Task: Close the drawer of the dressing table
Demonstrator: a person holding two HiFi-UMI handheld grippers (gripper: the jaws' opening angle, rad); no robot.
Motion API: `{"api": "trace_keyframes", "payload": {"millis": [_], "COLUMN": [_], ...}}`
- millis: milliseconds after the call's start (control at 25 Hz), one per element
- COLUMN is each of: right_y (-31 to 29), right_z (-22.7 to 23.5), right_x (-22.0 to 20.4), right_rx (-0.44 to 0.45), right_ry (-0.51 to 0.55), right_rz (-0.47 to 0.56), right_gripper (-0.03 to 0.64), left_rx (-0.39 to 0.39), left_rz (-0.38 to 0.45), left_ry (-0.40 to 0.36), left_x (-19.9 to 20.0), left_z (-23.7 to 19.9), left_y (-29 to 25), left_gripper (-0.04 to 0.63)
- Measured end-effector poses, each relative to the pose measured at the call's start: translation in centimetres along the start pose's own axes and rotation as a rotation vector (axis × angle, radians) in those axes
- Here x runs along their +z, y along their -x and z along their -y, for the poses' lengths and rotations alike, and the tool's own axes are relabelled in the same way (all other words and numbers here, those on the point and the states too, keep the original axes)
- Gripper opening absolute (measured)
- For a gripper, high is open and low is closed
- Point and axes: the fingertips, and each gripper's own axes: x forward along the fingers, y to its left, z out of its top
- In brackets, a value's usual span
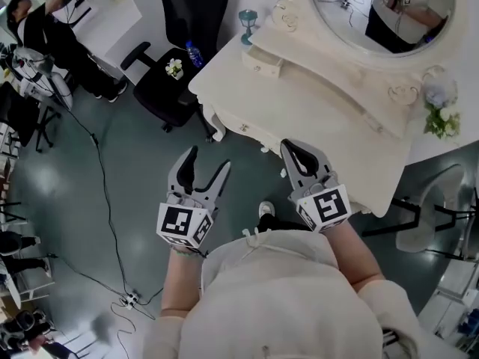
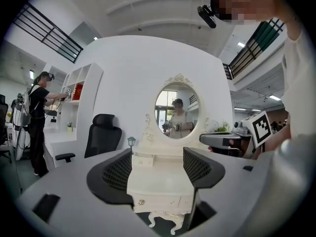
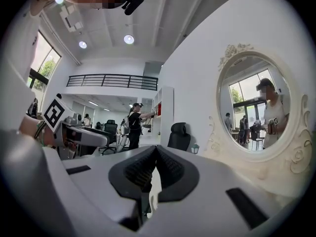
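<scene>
Two grippers here, one in each hand. The left gripper [image 1: 209,159] is spread wide with nothing between the jaws. It hangs over the floor [image 1: 127,170], well short of the bench [image 1: 322,88], and its own view just frames the bench front through the gap. The right gripper [image 1: 293,149] is closed up with the pads meeting at the tips, and I can't see anything pinched in there, only a sliver of cream showing lower down. In the head view its tips are right at the bench's front edge, but I can't tell if they actually touch it.

The drawer [image 2: 154,201] sits in the front face under the top. From the left gripper view it looks flush, though I couldn't count the fronts for sure.

Count-wise there's one oval mirror [image 1: 359,13], one black office chair [image 1: 183,21] just beside the bench with one bottle [image 1: 193,53] on its seat, one small blue-green stemmed ornament [image 1: 248,19] on the bench corner, and one bunch of flowers [image 1: 441,107] at the other end.
</scene>
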Motion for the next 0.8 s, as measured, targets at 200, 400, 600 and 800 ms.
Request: {"api": "trace_keyframes", "payload": {"millis": [200, 400, 600, 800], "right_y": [-2.9, -4.5, -6.7, -10.2], "right_z": [5.8, 10.2, 13.9, 16.7], "right_x": [-0.4, -1.9, -3.1, -4.2], "right_rx": [-0.024, -0.087, -0.170, -0.241], "right_ry": [0.019, 0.009, -0.019, -0.039], "right_rz": [-0.012, -0.057, -0.093, -0.134], "right_gripper": [0.006, 0.006, 0.006, 0.006], "left_rx": [-0.030, -0.090, -0.164, -0.246], "left_rz": [0.000, -0.036, -0.068, -0.114], "left_ry": [-0.014, -0.007, -0.005, 0.014], "left_x": [0.8, 0.2, -0.3, -1.3], "left_z": [-0.7, -0.8, -1.9, -4.6], "left_y": [-7.5, -13.0, -18.2, -24.1], "left_gripper": [0.330, 0.330, 0.330, 0.330]}}
